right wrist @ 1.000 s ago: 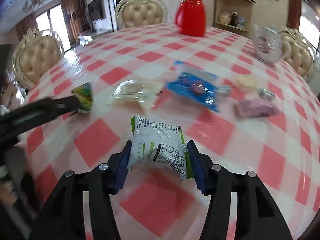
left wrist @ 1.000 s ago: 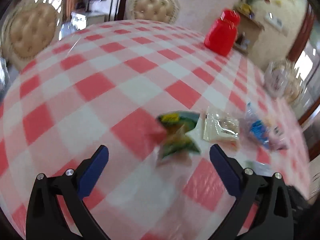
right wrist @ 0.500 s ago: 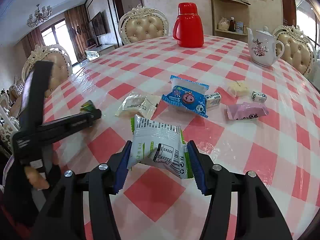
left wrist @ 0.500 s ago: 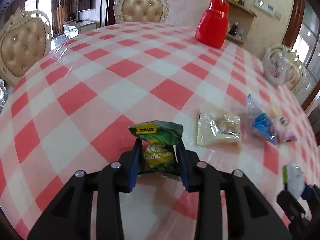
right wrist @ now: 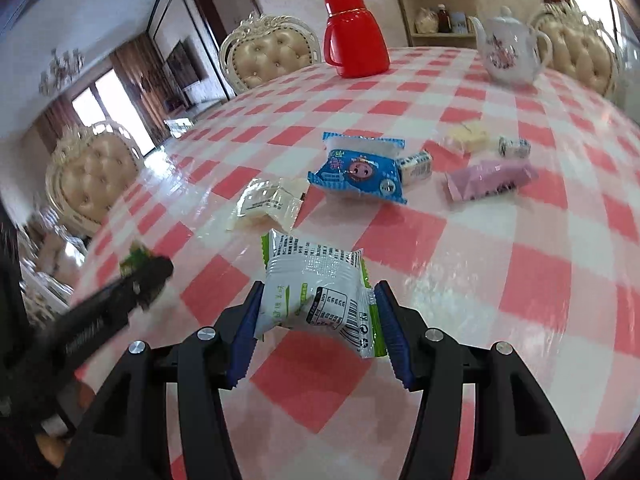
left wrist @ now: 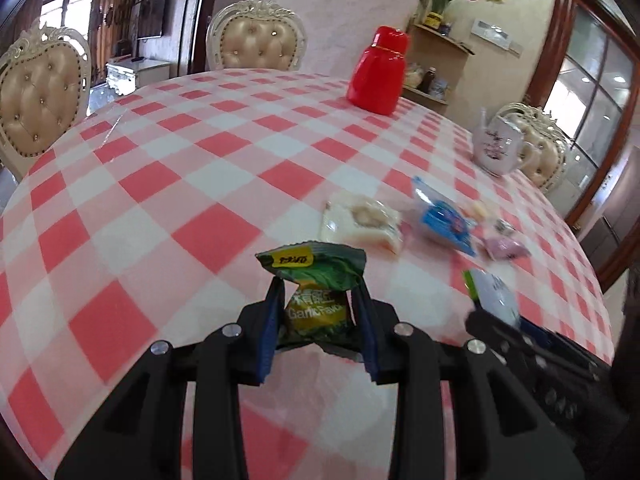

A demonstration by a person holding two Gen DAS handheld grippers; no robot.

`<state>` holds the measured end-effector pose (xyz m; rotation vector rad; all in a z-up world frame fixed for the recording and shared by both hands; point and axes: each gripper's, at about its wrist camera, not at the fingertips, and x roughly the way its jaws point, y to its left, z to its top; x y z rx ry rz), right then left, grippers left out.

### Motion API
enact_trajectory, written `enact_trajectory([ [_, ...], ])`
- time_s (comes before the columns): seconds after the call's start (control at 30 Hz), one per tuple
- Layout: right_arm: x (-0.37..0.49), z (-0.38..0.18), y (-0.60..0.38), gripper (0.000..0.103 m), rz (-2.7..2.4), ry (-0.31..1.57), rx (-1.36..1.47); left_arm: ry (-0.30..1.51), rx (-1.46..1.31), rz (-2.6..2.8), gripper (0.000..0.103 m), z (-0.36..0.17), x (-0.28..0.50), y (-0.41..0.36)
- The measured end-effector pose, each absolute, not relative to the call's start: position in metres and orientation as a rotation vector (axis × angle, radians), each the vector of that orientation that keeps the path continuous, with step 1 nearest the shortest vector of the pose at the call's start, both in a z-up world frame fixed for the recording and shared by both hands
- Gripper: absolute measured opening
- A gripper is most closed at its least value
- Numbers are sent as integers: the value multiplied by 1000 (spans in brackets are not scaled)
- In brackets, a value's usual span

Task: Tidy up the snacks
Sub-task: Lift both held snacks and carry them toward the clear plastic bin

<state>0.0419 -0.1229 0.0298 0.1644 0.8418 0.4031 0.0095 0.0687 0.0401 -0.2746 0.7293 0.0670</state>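
While both packets hang clear of the worktop (left wrist: 132, 208), left gripper (left wrist: 318, 312) jaws pinch the green garlic packet (left wrist: 316, 296); right gripper (right wrist: 320, 316) jaws clamp the white packet (right wrist: 316, 292). Loose snacks lie ahead, nearer the right.

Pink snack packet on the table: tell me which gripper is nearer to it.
Right. The right gripper, holding a white-and-green packet, sits closer to the pink snack packet; the left gripper, clamping a green garlic-flavour packet, is farther left.
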Motion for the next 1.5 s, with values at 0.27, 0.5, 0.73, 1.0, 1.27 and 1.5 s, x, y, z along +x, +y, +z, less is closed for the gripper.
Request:
enact_trajectory([
  [0.27, 10, 32, -140, 54, 390, 816, 220, 738, -191, 21, 35, 46, -37, 44],
  [0.5, -30, 29, -145, 54, 414, 803, 256, 735, -137, -5, 35, 47, -79, 37],
  [0.73, -61, 32, -153, 54, 437, 763, 292, 724, -117, -28, 35, 50, -110, 34],
  [1.0, -92, 33, -145, 54, 464, 768, 254, 734, -77, -56, 35, 45, -140, 32],
  [1.27, -120, 34, -123, 55, 448, 777, 132, 723, -64, -40, 35, 48, -183, 60],
  [1.5, -141, 37, -85, 55, 478, 771, 4, 720, -86, 4, 35, 54, -212, 108],
])
